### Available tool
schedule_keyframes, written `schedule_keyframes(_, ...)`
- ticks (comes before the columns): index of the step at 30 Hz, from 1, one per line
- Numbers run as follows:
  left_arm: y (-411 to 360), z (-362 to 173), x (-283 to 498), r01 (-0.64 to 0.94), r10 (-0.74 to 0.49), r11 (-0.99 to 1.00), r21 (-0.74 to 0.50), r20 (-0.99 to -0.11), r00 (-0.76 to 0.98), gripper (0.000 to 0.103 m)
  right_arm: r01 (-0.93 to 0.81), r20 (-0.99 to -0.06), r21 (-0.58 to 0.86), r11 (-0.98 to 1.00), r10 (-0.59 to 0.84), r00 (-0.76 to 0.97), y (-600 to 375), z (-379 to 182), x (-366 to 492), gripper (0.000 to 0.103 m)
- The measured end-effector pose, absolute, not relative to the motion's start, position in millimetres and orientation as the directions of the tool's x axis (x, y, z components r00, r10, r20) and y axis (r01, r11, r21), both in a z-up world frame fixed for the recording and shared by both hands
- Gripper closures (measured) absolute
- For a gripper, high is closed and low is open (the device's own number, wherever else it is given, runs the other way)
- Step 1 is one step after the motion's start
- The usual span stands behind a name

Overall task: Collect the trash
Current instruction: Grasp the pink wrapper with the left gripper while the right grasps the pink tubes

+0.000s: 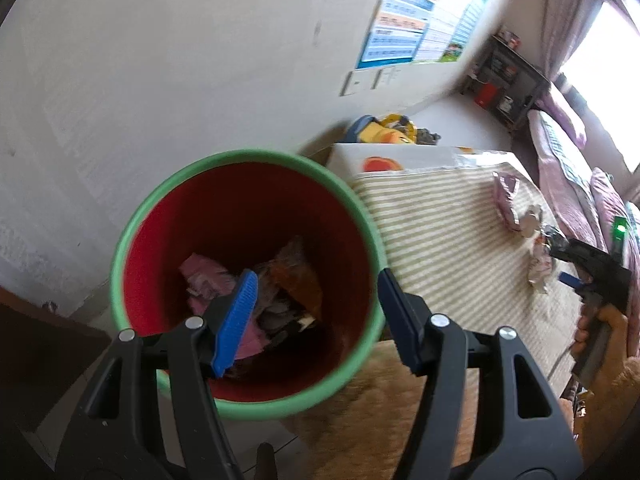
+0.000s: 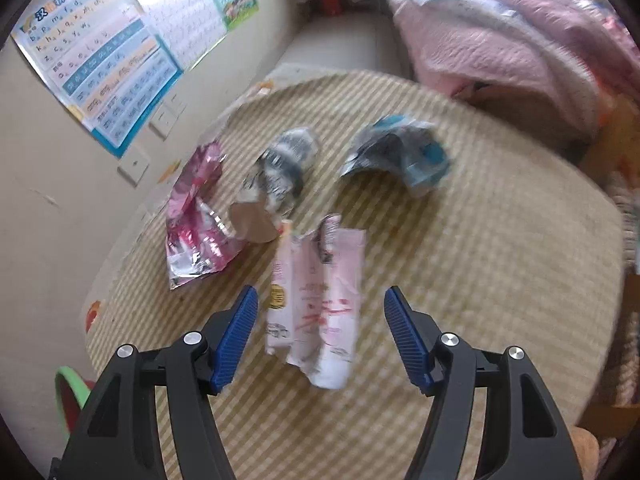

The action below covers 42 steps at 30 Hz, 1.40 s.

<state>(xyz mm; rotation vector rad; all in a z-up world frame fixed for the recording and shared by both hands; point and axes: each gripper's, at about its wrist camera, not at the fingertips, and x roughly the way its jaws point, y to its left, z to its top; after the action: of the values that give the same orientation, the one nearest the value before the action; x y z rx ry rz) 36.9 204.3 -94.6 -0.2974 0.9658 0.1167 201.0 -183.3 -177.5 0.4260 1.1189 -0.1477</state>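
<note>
Right gripper (image 2: 320,336) spread wide, straddling the pink wrapper (image 2: 316,304) at lower centre: drop straight, pinch mid-wrapper; left gripper (image 1: 316,316), empty and released, over the bin (image 1: 248,280).

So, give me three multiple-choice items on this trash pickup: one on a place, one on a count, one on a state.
1. Where does the pale pink wrapper lie?
A. inside the bin
B. on the striped cloth, in line with the gap between the right gripper's open jaws
C. on the bed

2. How many pieces of trash are on the striped cloth in the right wrist view?
A. two
B. four
C. seven

3. What is the state of the left gripper over the bin?
A. open, holding nothing
B. shut on a wrapper
C. shut on the bin rim

Key: 1 B, it shows centred between the spread blue pads of the right gripper. 2 B, pale pink, shiny pink, black-and-white and blue wrappers. 3 A, jaws apart with only the bin's contents behind them.
</note>
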Motion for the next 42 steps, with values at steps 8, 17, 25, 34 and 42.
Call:
schedule_keyframes(8, 119.4, -75.1, 86.4, -0.074, -0.125, 0.975, -0.210, -0.790, 0.600, 0.043, 0.250, -0.857, 0.336, 0.908, 0.184, 0.482, -194.2, -169.1, 168.7, 0.075)
schedule_keyframes(17, -5.3, -93.2, 194.1, 0.089, -0.224, 0.973, -0.213, -0.780, 0.584, 0.044, 0.194, -0.812, 0.360, 0.912, 0.204, 0.547, -200.6, -161.1, 35.4, 0.074)
schedule_keyframes(25, -68.5, -152.9, 257.0, 0.074, -0.167, 0.986, -0.150, -0.877, 0.451, 0.046, 0.175, -0.786, 0.399, 0.900, 0.238, 0.570, -210.4, -166.6, 27.3, 0.073)
schedule_keyframes(34, -85.3, -172.3, 270.3, 0.089, -0.098, 0.994, -0.068, -0.914, 0.394, 0.075, 0.176, -0.782, 0.428, 0.887, 0.265, 0.565, -216.7, -173.9, 25.0, 0.071)
schedule_keyframes(42, -59.9, -163.6, 246.9, 0.070, -0.106, 0.994, -0.086, -0.914, 0.391, 0.088, 0.171, -0.778, 0.429, 0.887, 0.267, 0.568, -215.6, -175.0, 24.1, 0.071)
